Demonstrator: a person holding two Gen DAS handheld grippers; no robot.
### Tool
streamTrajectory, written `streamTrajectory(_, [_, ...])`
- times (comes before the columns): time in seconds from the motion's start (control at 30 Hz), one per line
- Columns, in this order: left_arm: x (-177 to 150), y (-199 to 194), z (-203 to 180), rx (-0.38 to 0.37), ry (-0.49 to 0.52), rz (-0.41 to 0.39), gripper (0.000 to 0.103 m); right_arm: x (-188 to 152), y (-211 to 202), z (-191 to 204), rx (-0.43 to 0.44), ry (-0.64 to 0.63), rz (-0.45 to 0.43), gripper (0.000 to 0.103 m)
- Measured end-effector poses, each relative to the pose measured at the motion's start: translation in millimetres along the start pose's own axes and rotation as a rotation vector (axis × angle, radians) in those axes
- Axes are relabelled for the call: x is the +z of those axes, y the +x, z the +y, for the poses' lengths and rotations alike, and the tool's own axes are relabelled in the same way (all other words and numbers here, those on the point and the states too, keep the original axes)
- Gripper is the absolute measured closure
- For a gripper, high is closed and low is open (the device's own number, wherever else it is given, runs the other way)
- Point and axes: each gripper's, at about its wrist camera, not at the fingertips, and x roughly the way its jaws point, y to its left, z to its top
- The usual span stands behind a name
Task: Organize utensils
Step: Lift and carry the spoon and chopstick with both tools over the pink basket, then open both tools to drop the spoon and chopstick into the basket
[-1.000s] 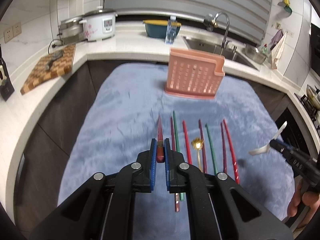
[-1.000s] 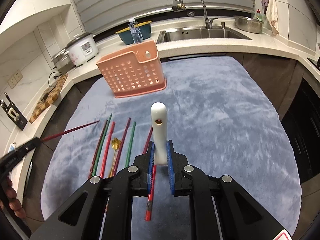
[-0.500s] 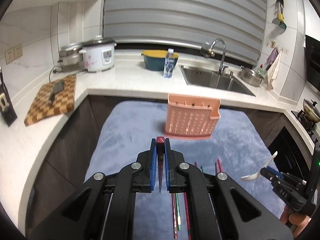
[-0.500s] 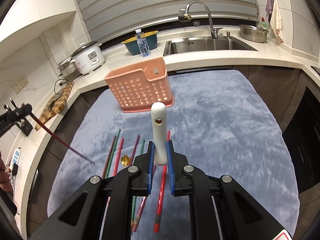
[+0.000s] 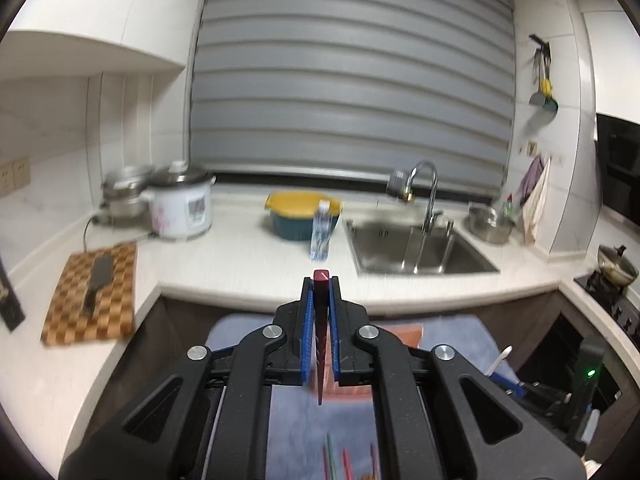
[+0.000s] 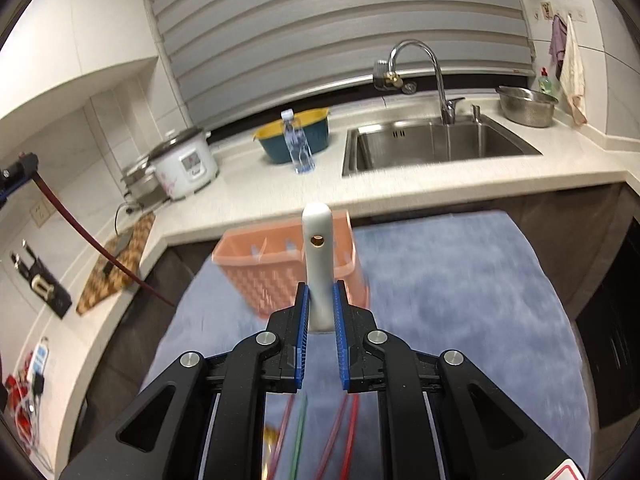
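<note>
**Both grippers loaded, caddy next**

Left hand-held gripper [image 5: 320, 304]: jaws nearly closed, clamped on a dark red chopstick [image 5: 321, 344]. Blunt end sticks out past the pads at centre frame; thin tip hangs down toward the lower centre. In the right wrist view the same stick [image 6: 84, 240] runs as a long slant from upper left down to mid left, held by its thick end, prob. so the point goes into the holder first.

Right hand-held gripper [image 6: 320, 308]: jaws narrow, pinching a white spoon [image 6: 317, 256] by the handle. Handle end w/ its hanging hole points forward at centre frame. The bowl sits below the pads, out of sight; likely meant to go in bowl-down.

Pink utensil caddy [image 6: 280, 280] stands on the blue-grey mat [image 6: 460, 280], just behind the spoon handle in centre frame, open top facing up. Both items are held above the mat and aimed roughly its way, so I judge the step is carrying to the caddy.

Hard to see:
- Left view: caddy almost fully hidden behind the gripper; only a pink sliver shows either side.
- Remaining chopsticks [image 6: 352, 432] (red, green, pinkish) are blurred and cut off at bottom edge; can't count them.
- A gold bit at bottom centre-left of the right view, too smeared to name.
- Caddy's inner dividers blurred; which compartment suits what, can't tell.
- White spoon tip [image 5: 502, 358] pokes up at lower right of the left view; the rest is blocked.
</note>
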Motion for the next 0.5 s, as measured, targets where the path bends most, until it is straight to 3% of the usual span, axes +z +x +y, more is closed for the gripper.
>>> streamTrajectory(0.2, [27, 51, -7, -0.019, 0.004, -0.035, 0.096, 42, 49, 4, -0.004, 0.006, -0.014, 0.091])
streamTrajectory(0.5, [-7, 129, -5, 0.005, 0.006, 0.07, 0.096, 37, 124, -3, -0.014, 0.024, 0.091, 0.091])
